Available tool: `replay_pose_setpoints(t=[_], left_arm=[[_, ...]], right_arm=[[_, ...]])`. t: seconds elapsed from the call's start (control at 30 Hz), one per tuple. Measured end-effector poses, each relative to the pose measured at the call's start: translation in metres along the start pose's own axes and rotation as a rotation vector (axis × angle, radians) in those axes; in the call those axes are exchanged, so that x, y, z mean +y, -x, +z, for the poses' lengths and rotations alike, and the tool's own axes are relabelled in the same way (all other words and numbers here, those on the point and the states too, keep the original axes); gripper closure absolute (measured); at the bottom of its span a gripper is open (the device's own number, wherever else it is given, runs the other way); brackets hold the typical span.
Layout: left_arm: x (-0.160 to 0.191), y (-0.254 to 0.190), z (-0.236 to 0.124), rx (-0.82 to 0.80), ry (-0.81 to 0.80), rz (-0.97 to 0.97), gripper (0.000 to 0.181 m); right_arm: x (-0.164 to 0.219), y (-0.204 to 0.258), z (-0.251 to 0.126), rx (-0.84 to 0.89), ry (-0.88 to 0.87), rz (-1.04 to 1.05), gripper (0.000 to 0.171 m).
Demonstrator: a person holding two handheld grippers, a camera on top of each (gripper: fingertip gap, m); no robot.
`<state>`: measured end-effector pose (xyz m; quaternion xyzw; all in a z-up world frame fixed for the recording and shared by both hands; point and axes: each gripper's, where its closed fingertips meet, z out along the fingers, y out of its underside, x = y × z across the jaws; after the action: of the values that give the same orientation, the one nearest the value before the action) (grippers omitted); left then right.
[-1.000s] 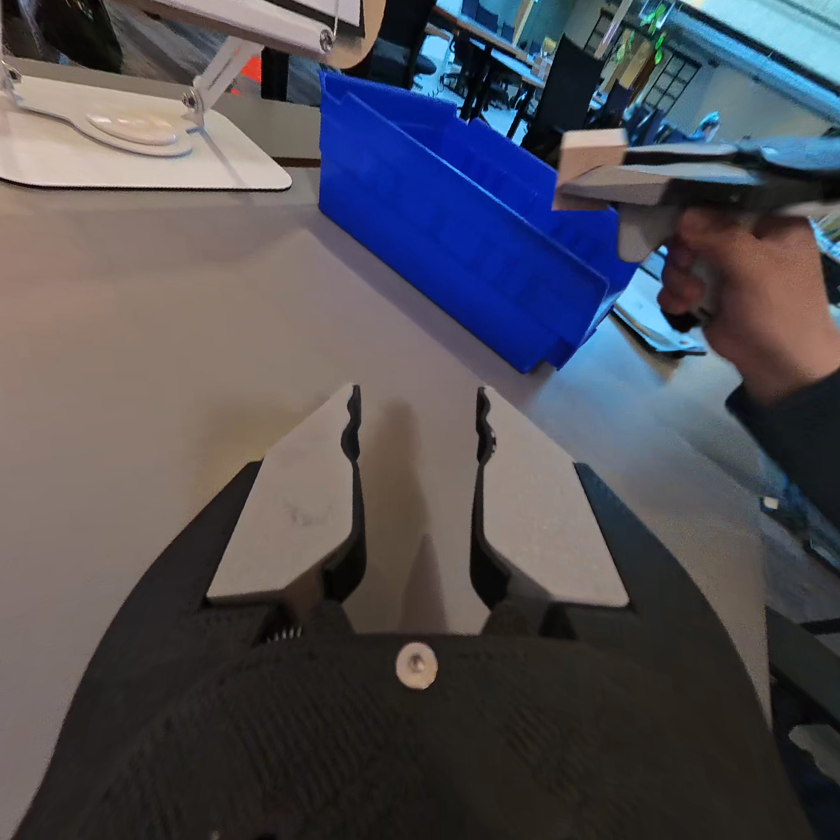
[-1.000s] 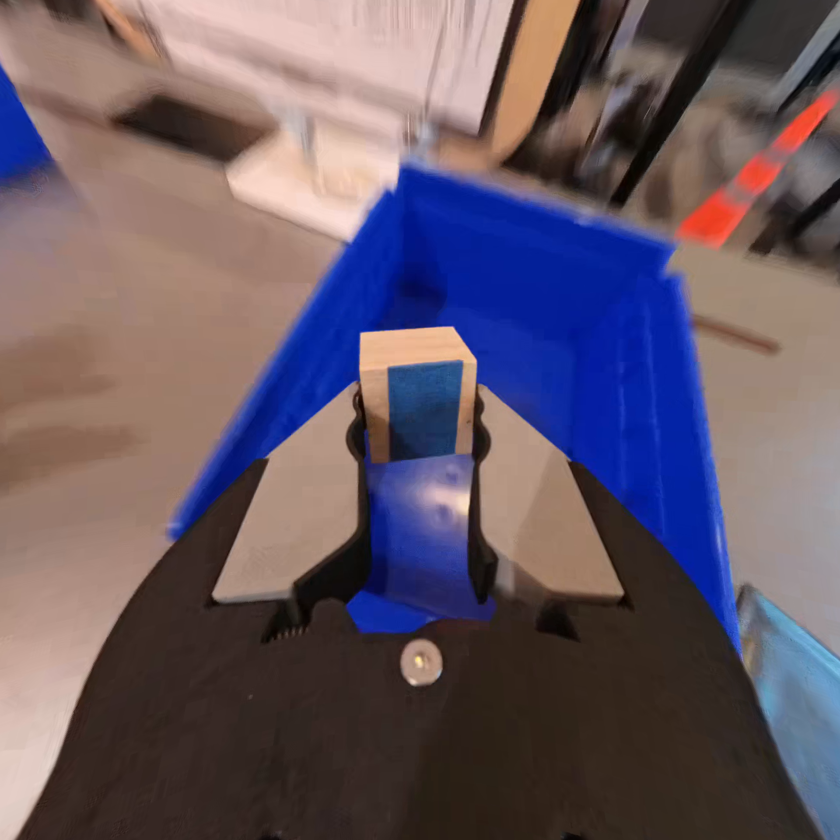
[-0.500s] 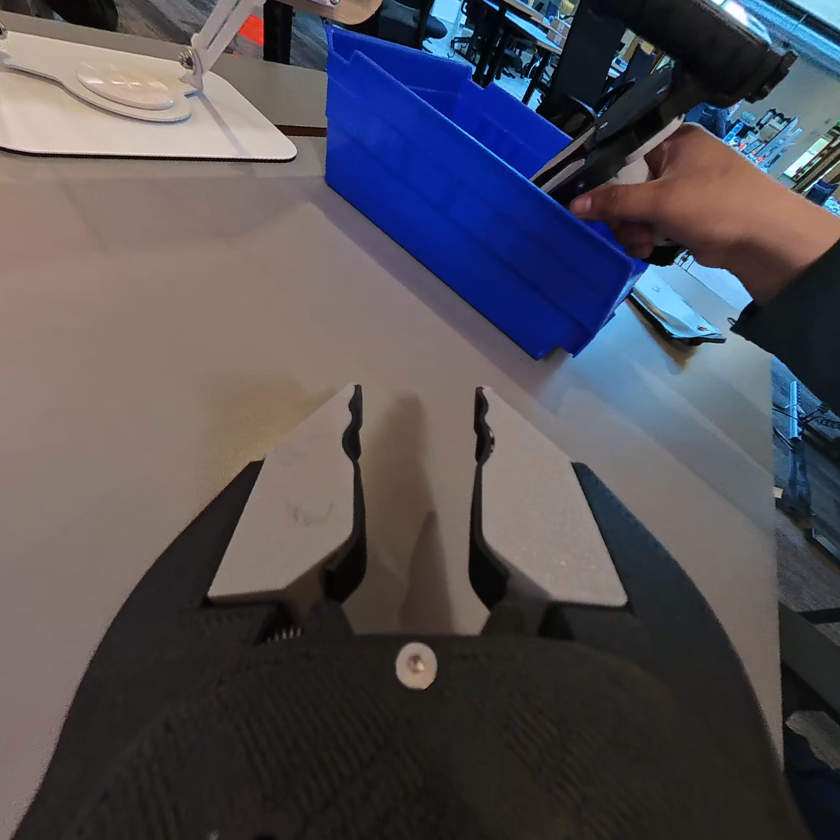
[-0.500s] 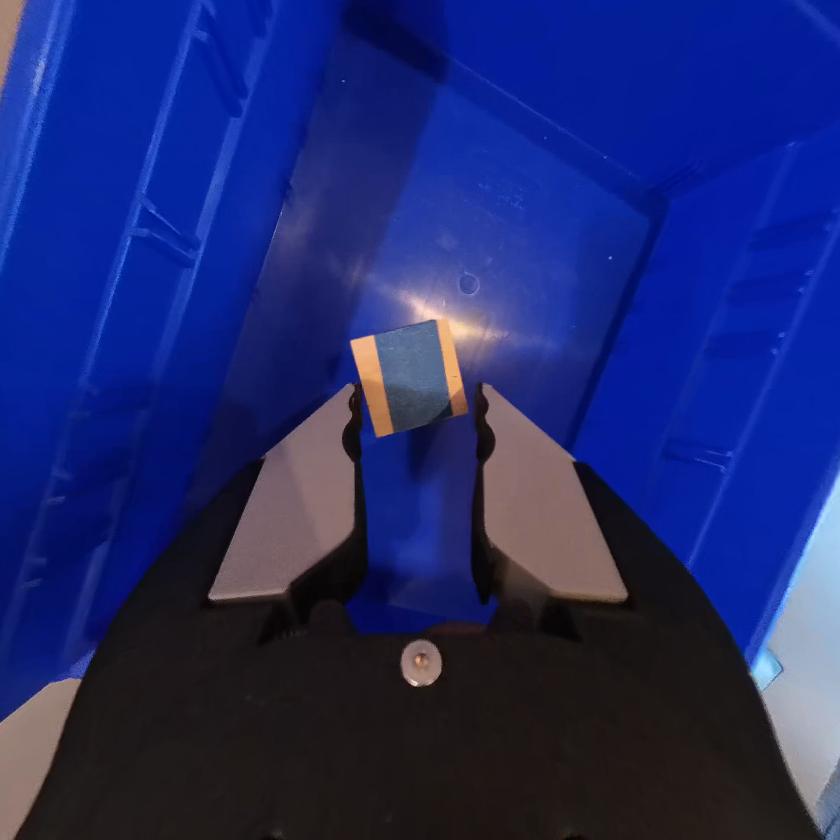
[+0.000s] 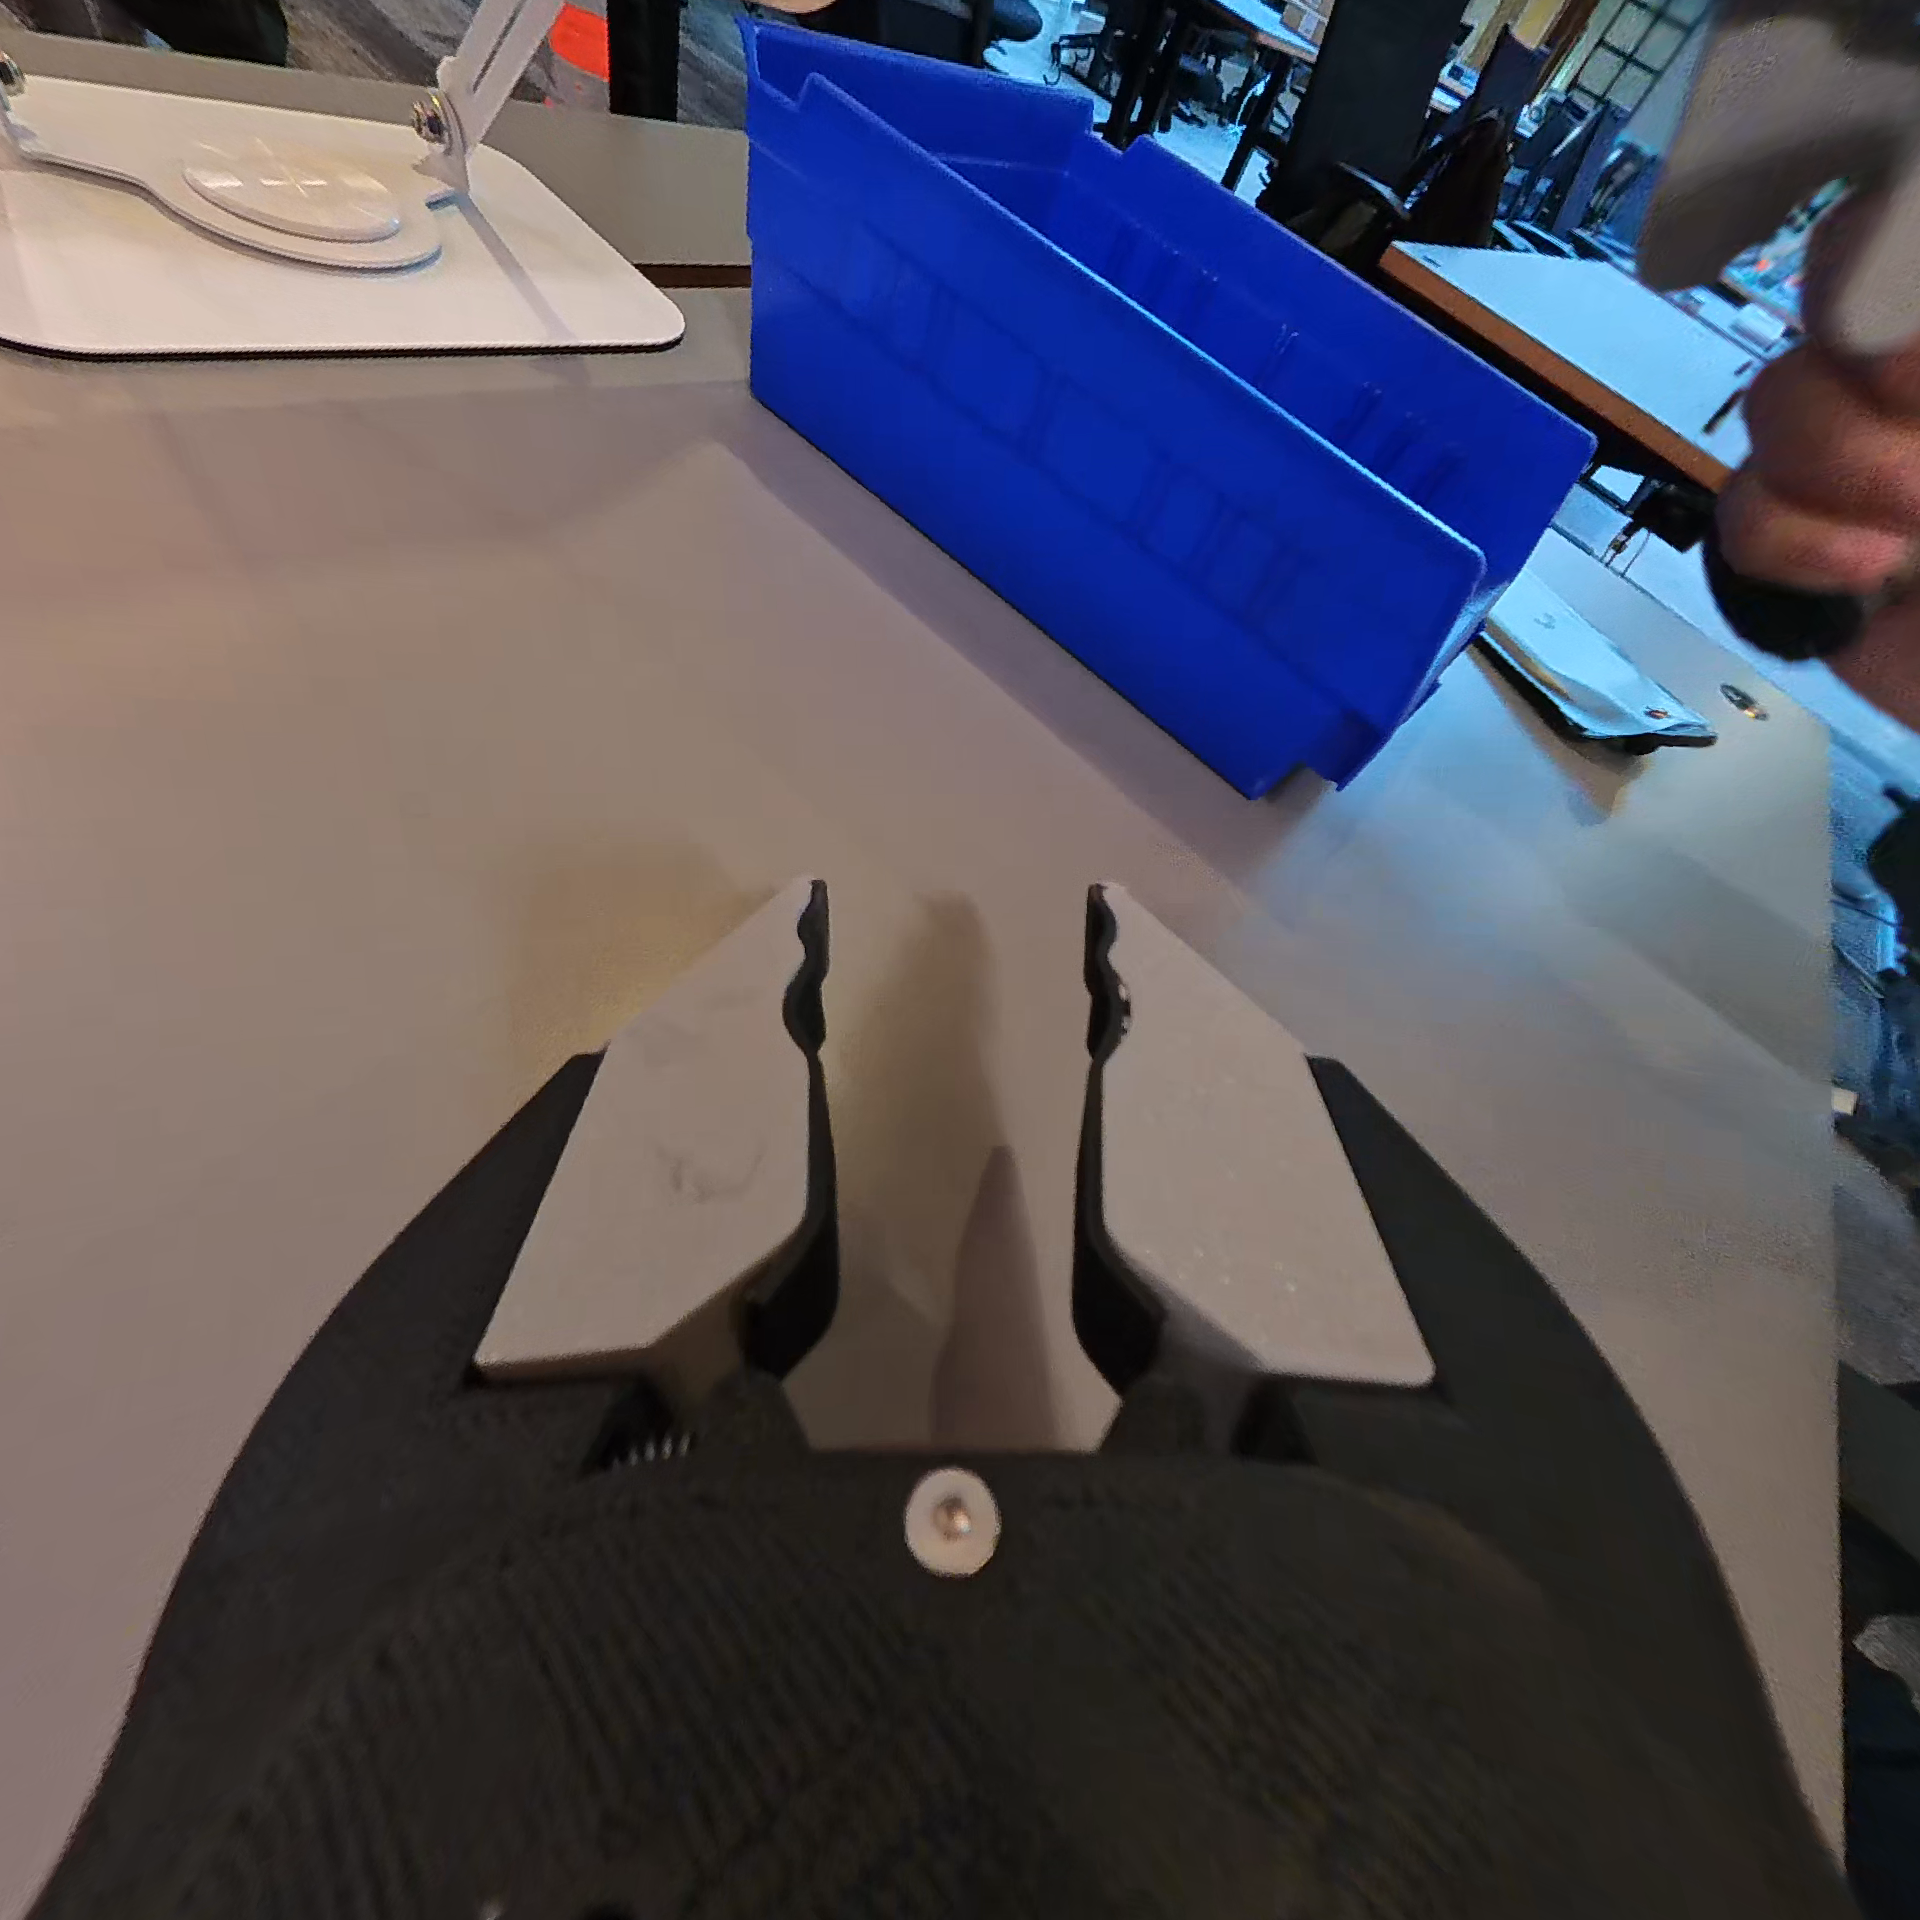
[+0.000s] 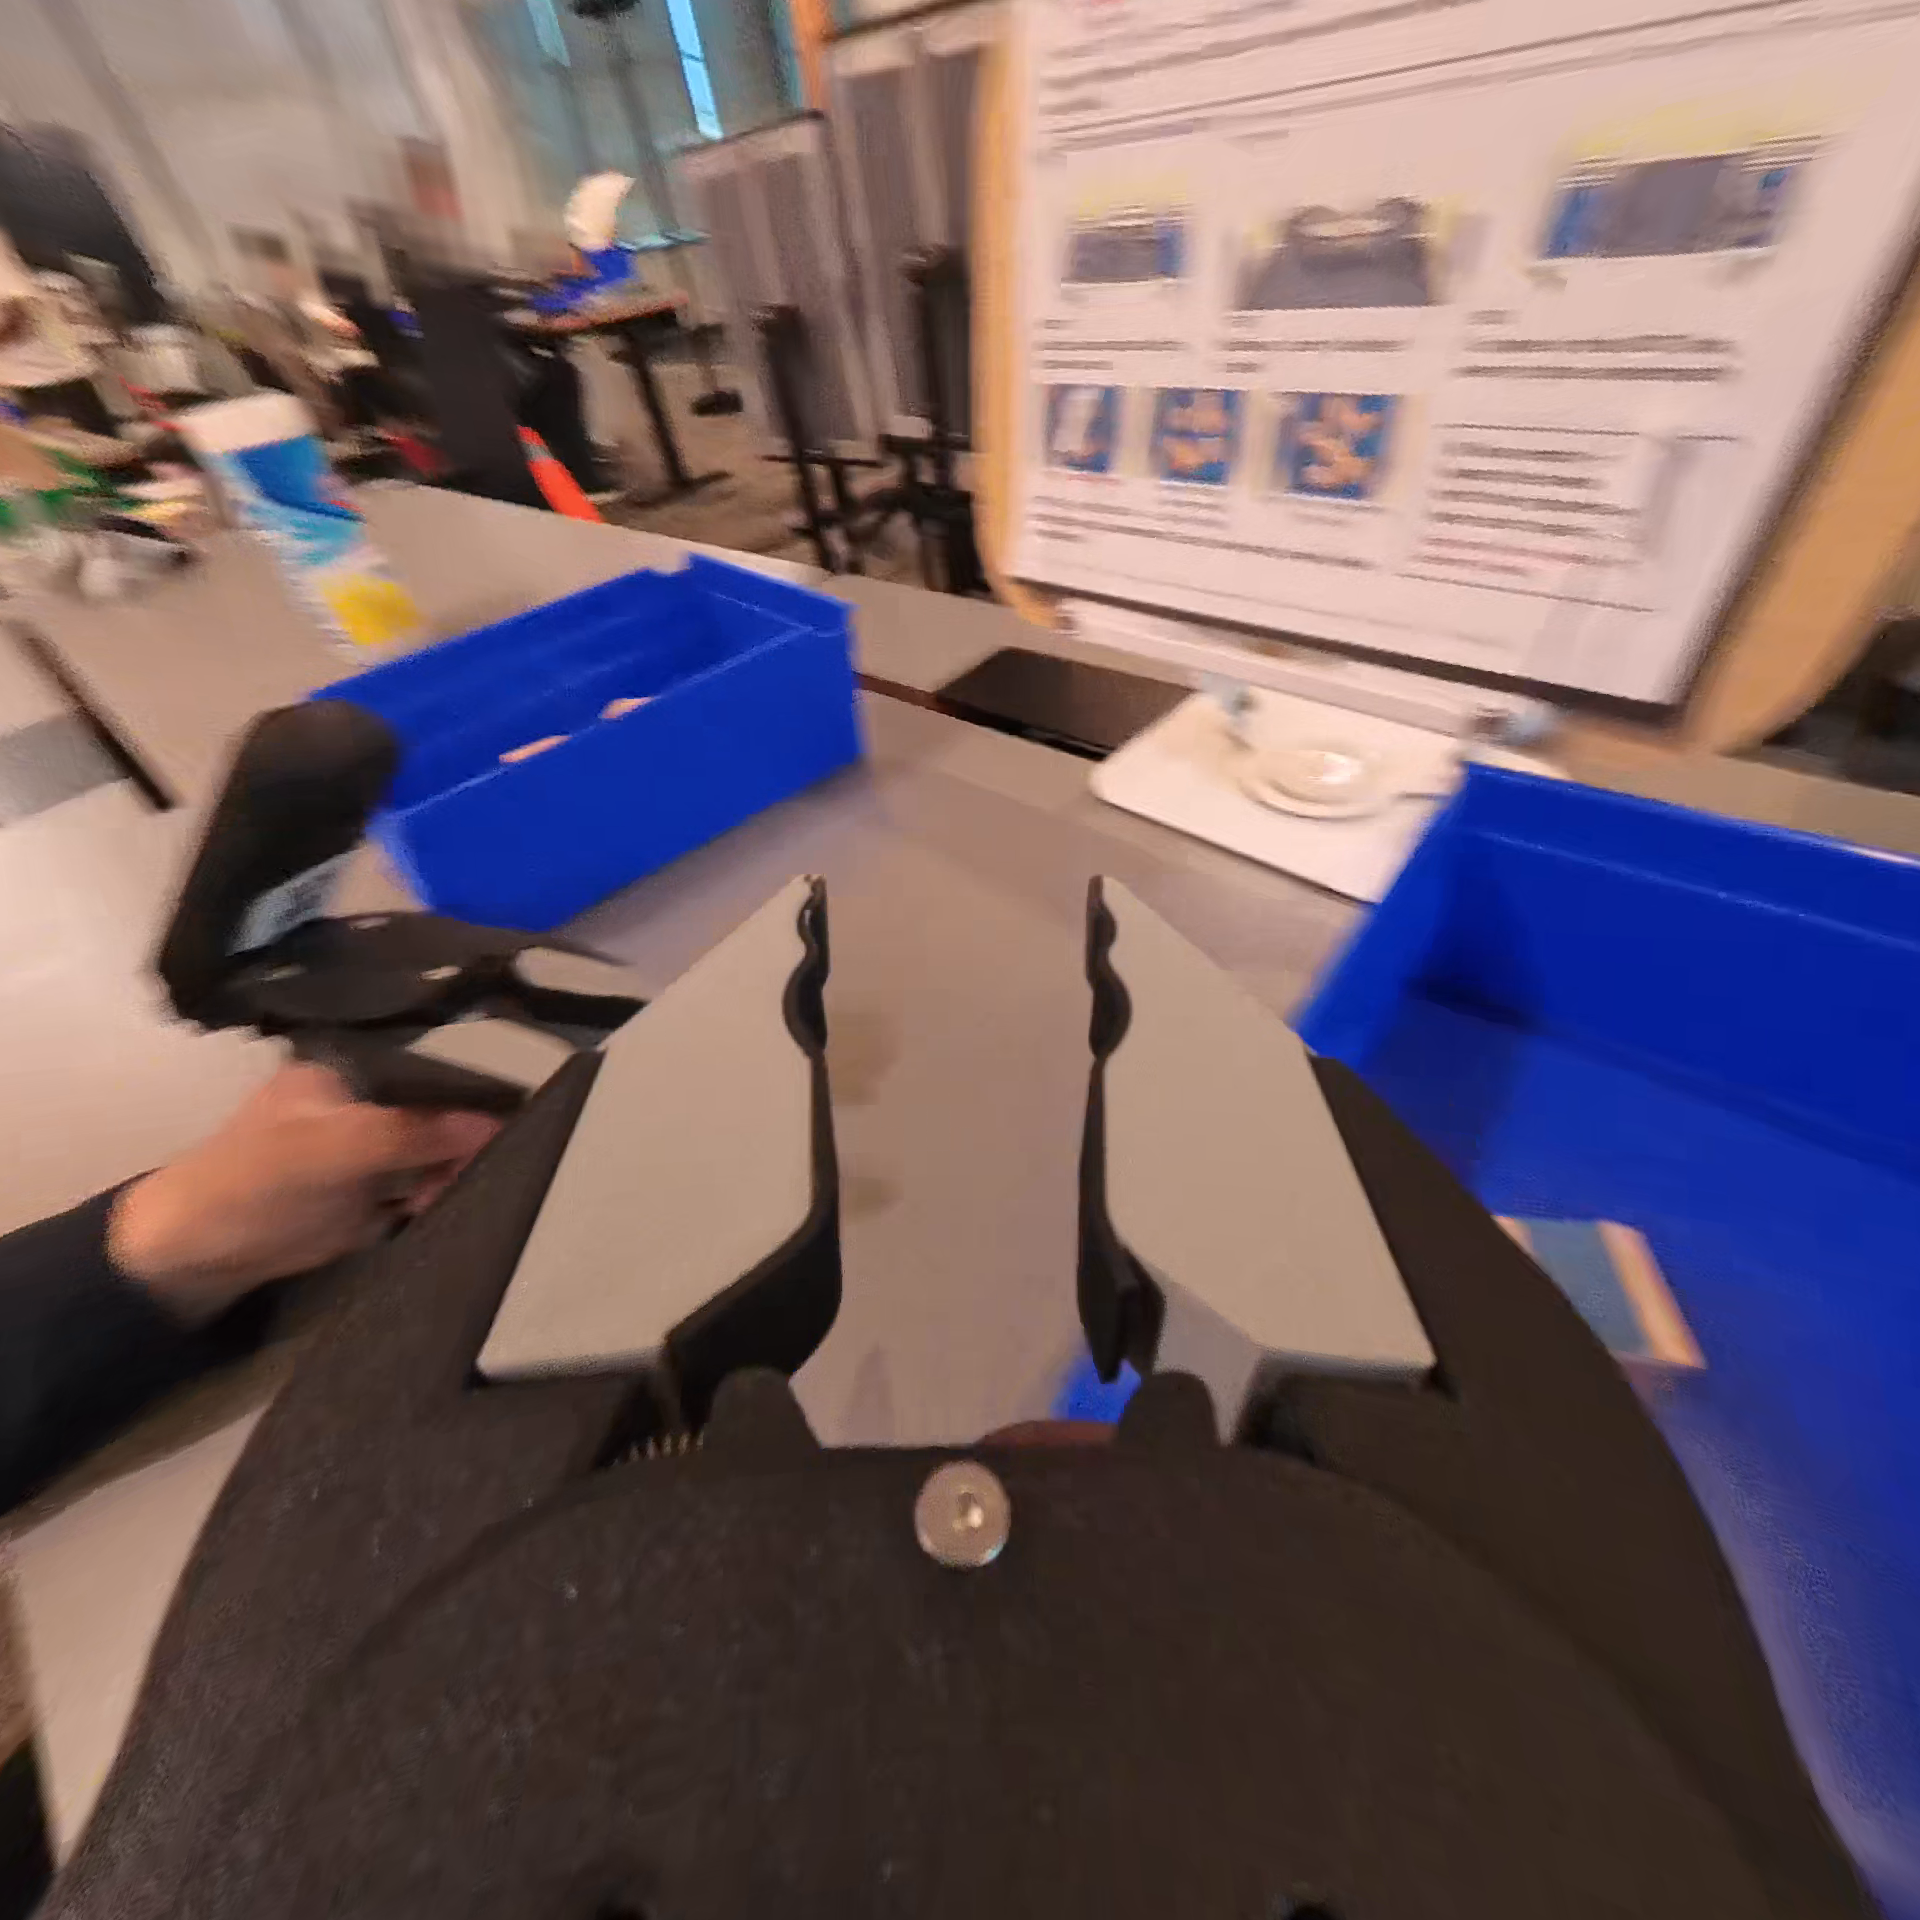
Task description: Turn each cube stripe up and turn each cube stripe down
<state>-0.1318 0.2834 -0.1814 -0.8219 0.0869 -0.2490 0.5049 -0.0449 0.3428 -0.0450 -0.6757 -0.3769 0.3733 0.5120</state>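
1. The left gripper [image 5: 956, 894] hangs low over the grey table [image 5: 416, 644], level, its 2 fingers parted with only bare tabletop between them. In the right wrist view this same tool lies to the left, gripped by a hand [image 6: 301, 1174] in a dark sleeve.
2. The right gripper [image 6: 954, 894] is held above the table, pointing across it toward a poster board [image 6: 1455, 312]; its jaws stand apart and hold nothing. In the left wrist view only a blurred part of it and the hand [image 5: 1829, 499] carrying it show at the right edge.
3. A blue bin [image 5: 1091, 436] stands on the table ahead and to the right of the left gripper; from that view its inside is hidden by the near wall. In the right wrist view the bin sits at the right, and a cube [image 6: 1600, 1299] lies on its floor near the front, showing a blue stripe with pale wood at the edges on its upper face, partly hidden by the gripper body.
4. A 2nd blue bin [image 6: 644, 769] stands farther off on the left; pale shapes show inside, too blurred to tell what they are.
5. A white stand base [image 5: 312, 249] rests on the table behind, just left of the near bin.
6. A dark flat object [image 5: 1590, 675] lies on the table beyond the near bin's right end.
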Motion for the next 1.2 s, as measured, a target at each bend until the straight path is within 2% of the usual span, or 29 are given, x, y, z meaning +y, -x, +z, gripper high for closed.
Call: replay_pose_setpoints(t=[0.1, 0.2, 0.4, 0.53, 0.63, 0.7, 0.77, 0.83, 1.0, 1.2], left_arm=[[0.000, 0.002, -0.002, -0.010, -0.004, -0.005, 0.134], [-0.002, 0.006, -0.006, -0.029, -0.021, -0.002, 0.134], [0.006, 0.010, -0.027, -0.084, -0.016, 0.006, 0.133], [-0.001, -0.009, -0.078, -0.072, -0.079, 0.046, 0.132], [-0.031, -0.007, -0.134, -0.133, -0.146, 0.072, 0.132], [-0.058, 0.015, -0.172, -0.232, -0.171, 0.095, 0.130], [-0.080, 0.060, -0.206, -0.389, -0.161, 0.115, 0.129], [-0.088, 0.108, -0.224, -0.485, -0.092, 0.086, 0.124], [-0.060, 0.190, -0.217, -0.559, 0.141, -0.002, 0.130], [-0.008, 0.233, -0.195, -0.617, 0.376, -0.048, 0.127]], right_arm=[[0.028, 0.060, 0.019, -0.143, 0.024, -0.008, 0.124], [0.059, 0.099, 0.044, -0.228, 0.056, -0.031, 0.124], [0.088, 0.101, 0.069, -0.148, 0.014, -0.160, 0.127], [0.102, 0.099, 0.063, -0.129, 0.053, -0.223, 0.126], [0.099, 0.101, 0.061, -0.132, 0.043, -0.212, 0.126], [0.093, 0.106, 0.059, -0.154, 0.023, -0.181, 0.125], [0.090, 0.109, 0.057, -0.164, 0.008, -0.166, 0.125], [0.091, 0.109, 0.056, -0.163, 0.008, -0.167, 0.125], [0.091, 0.110, 0.055, -0.159, 0.004, -0.165, 0.125], [0.094, 0.109, 0.055, -0.160, 0.015, -0.159, 0.125]])
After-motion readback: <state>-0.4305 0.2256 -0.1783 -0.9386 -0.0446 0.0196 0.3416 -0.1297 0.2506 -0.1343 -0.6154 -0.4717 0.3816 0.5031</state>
